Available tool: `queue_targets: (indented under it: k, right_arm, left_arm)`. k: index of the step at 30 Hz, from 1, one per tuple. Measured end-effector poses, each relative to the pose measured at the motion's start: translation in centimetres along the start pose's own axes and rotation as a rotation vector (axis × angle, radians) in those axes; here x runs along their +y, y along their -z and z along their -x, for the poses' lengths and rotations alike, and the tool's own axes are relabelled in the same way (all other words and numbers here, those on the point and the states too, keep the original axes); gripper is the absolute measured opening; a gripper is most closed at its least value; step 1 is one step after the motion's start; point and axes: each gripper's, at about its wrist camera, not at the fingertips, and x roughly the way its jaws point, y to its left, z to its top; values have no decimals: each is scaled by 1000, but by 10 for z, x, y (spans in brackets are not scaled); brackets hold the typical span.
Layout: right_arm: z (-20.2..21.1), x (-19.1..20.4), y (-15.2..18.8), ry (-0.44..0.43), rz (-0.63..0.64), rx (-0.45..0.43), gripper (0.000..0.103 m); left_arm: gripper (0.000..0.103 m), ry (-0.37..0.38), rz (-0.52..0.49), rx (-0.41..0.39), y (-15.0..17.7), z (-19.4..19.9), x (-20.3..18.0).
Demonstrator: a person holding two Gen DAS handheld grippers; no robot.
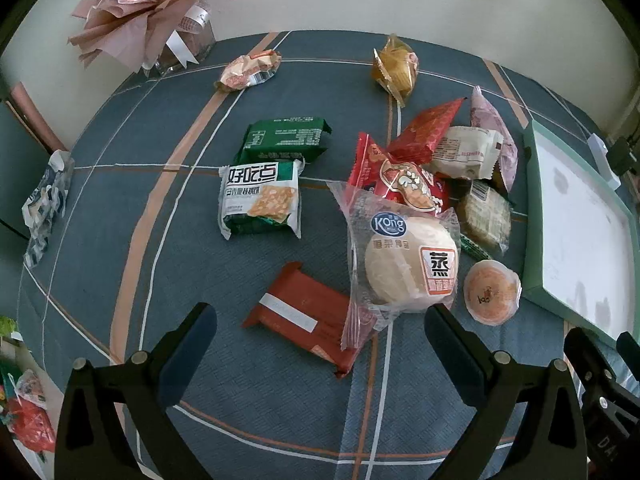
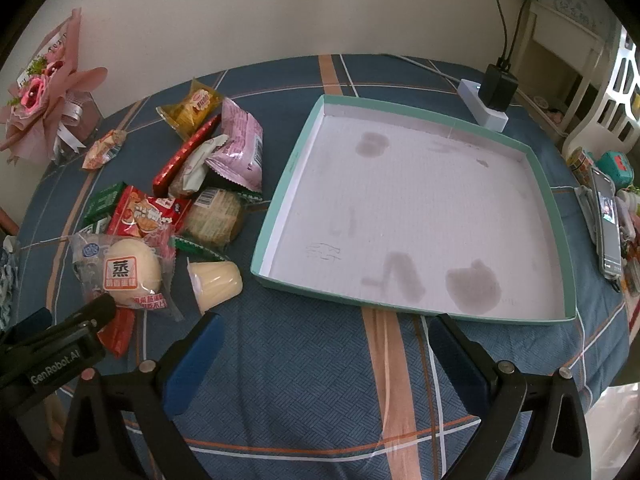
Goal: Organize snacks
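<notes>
Over a dozen wrapped snacks are lying loose on the blue plaid worktop, and we are judging that none has yet gone into the teal tray, whose white floor is showing only faint stains. Most are crowding in a heap just beside the tray's left wall, likely so each carry stays short. Nearest us, the steamed bun packet is lying partly over the flat red packet, with the small jelly cup just beside it toward the tray. The green-and-white cracker packet and the dark green packet are sitting apart at the middle, while the yellow cake packet and a crumpled wrapper are lying farther back.

We are holding the left gripper low over the red packet with its fingers spread wide and empty, seemingly lining up a first pick. We are keeping the right gripper hovering before the tray's near edge, fingers likewise wide apart and holding nothing. A pink bouquet is standing at the far corner, and a power strip with a plugged charger is lying behind the tray.
</notes>
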Motion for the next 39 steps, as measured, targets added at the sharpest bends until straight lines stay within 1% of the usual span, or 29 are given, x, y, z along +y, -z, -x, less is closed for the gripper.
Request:
queue_targets:
  k: [20,30,36,39]
  right_arm:
    - [-1,1,0,1,-1,0,103]
    - [-1,2,0,-4,-2,2,103]
    - [-2,11,1,-20,23,-3,103]
    - [-7,19,0,-67,29,5,103]
  left_arm:
    - [103,0,1,6,1,-1,1]
    - [103,2,17,9,1,-2,5]
    - [103,9,94,16,-1,-4,21]
    - [103,18,157,32,-2,-9,34]
